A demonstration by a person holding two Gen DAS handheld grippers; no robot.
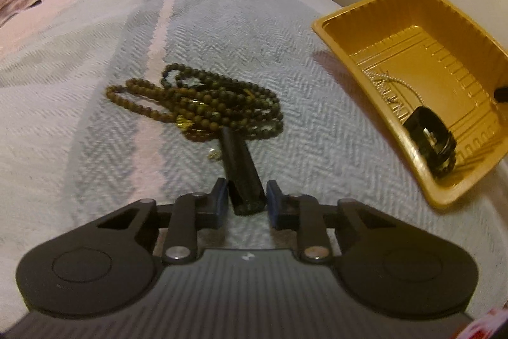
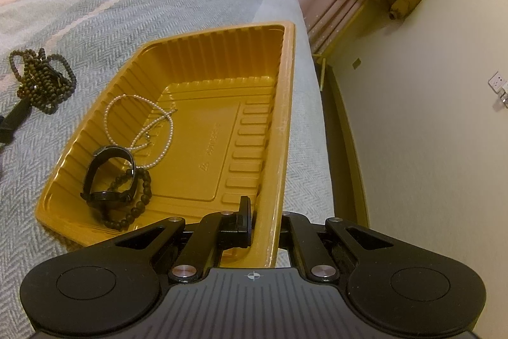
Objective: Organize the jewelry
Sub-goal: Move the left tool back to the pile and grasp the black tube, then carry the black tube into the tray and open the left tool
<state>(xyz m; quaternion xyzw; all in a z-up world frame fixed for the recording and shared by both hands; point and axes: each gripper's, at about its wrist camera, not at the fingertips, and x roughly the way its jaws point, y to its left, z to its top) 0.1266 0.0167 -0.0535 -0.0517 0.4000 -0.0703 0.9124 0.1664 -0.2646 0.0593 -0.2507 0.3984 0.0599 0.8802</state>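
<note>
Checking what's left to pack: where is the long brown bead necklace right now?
The brown bead necklace lies heaped on the bedspread, outside the gold tray and to its left, with the left gripper at its near edge.

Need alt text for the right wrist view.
The right gripper is clamped on the near wall of a gold tray on a bed, holding a pearl necklace, black watch and bead bracelet. Brown beads lie left of it.

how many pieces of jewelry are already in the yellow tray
3: a black watch and a dark bead bracelet at the yellow tray's near left end, the bracelet partly under the watch, and a pearl necklace just beyond.
</note>
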